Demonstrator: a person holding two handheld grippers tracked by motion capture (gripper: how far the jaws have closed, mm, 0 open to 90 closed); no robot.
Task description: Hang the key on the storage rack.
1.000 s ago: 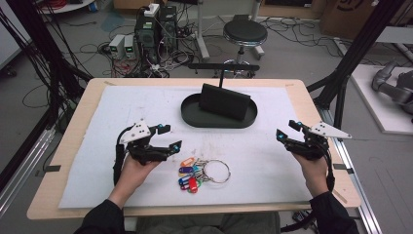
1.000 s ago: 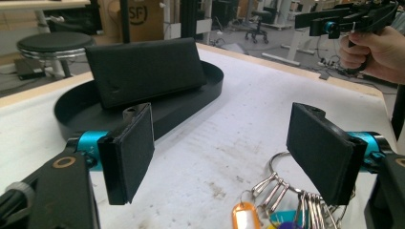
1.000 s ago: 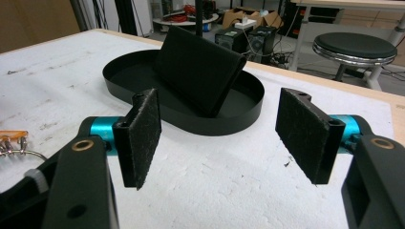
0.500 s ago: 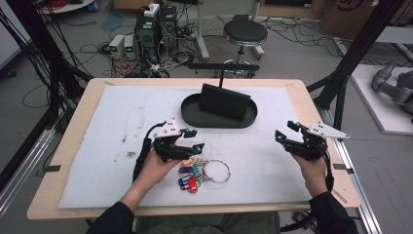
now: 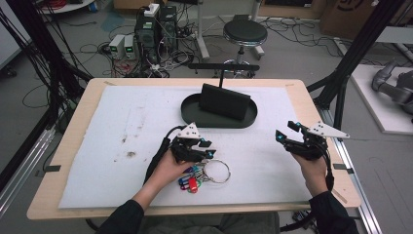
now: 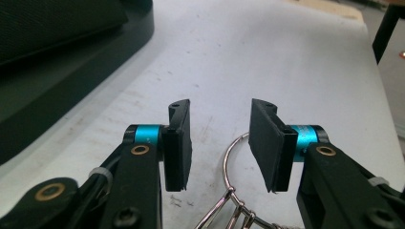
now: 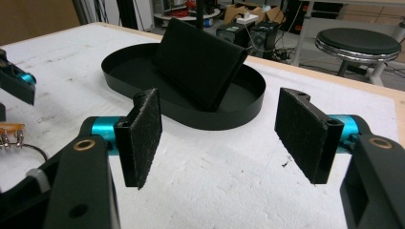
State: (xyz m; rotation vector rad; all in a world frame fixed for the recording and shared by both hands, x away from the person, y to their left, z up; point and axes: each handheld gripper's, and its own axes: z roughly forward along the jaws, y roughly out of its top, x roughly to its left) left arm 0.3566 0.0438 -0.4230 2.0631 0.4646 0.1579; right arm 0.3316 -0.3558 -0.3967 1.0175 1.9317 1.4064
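Nothing lifted so far, judging by the high view: key ring (image 5: 216, 171) with its coloured tags (image 5: 189, 181) lying flat on the white mat (image 5: 122, 131) near the front edge of the counter (image 5: 73, 122), well short of the black oval tray (image 5: 192, 114) farther back, with a dark upright block (image 5: 224, 101) standing in that tray. Left tongs (image 5: 207, 149) low over the ring's near-left side, spread apart, hand (image 5: 168, 168) just behind. Right tongs (image 5: 286, 132) well off to the right, above bare mat, also spread and empty.

From the left gripper view: left tongs (image 6: 218, 145) parted, the metal loop of the key ring (image 6: 228, 162) lying on the mat in the gap below, nearer one pad than the other. Not possible to tell whether either pad touches the wire. Grasp probably about to begin, not made.

From the right gripper view: right tongs (image 7: 219, 133) wide apart, holding nothing, aimed toward the tray (image 7: 229, 107) and the block (image 7: 198, 59). Part of the ring (image 7: 28, 148) at the left edge.

Left to do, likely: closing on the ring, lifting, and carrying it off, perhaps to the tray.
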